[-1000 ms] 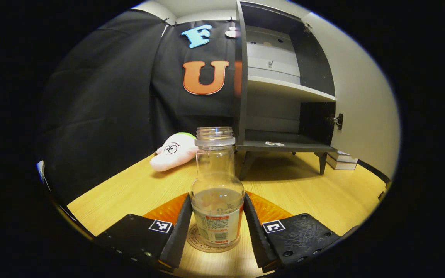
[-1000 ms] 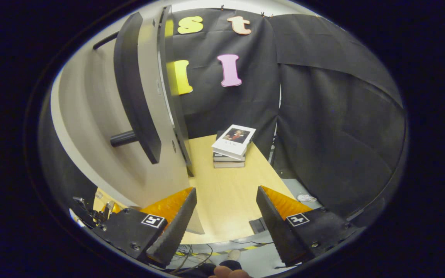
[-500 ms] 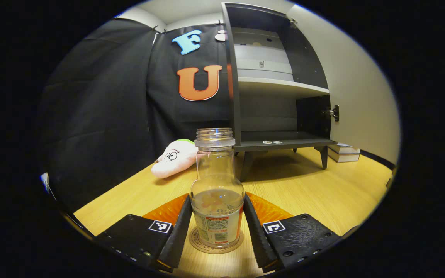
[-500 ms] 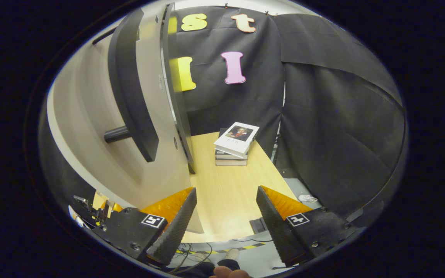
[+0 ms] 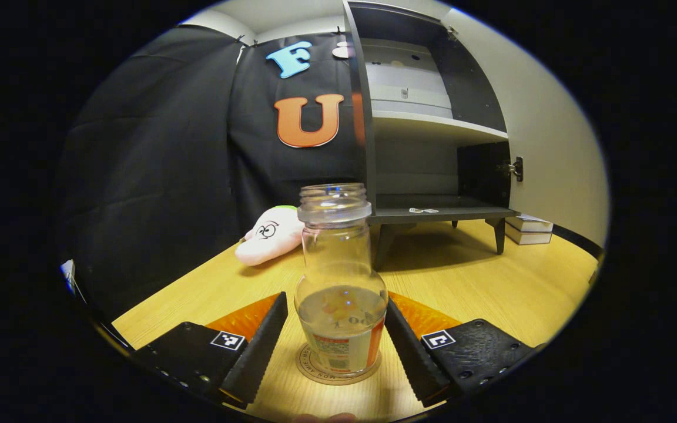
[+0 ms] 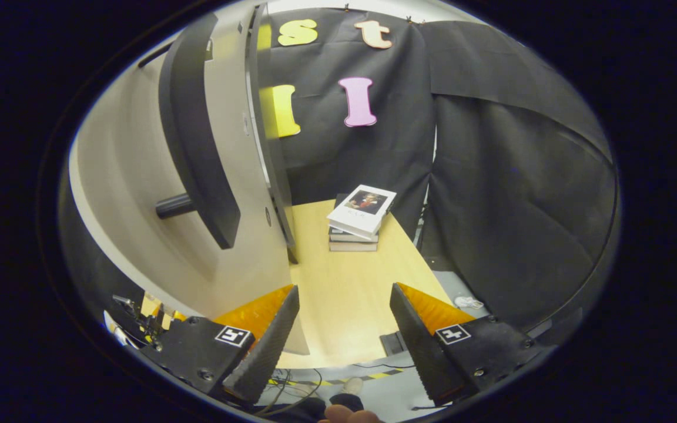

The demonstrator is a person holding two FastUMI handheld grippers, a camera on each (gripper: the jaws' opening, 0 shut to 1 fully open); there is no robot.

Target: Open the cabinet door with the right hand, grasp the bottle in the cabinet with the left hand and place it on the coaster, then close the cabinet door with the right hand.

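Cabinet [image 5: 432,141]: dark carcass standing open on the wooden table [image 5: 491,288]; lower shelf bare of the bottle.
Cabinet door [image 6: 138,194]: swung wide, its bar handle [image 6: 197,158] just left of the right gripper.
Bottle [image 5: 338,282]: clear glass, uncapped, upright on the coaster [image 5: 315,367], between the left fingers.
Left gripper [image 5: 338,346]: level, low over the table, fingers parted, a gap showing on each side of the bottle.
Right gripper [image 6: 341,329]: fingers spread, empty, held beside the door and pointing past it toward a stack of books [image 6: 359,220].
Risk: withdrawing askew could let a finger clip the light, tall bottle and tip it; a hard door swing could jolt the table.
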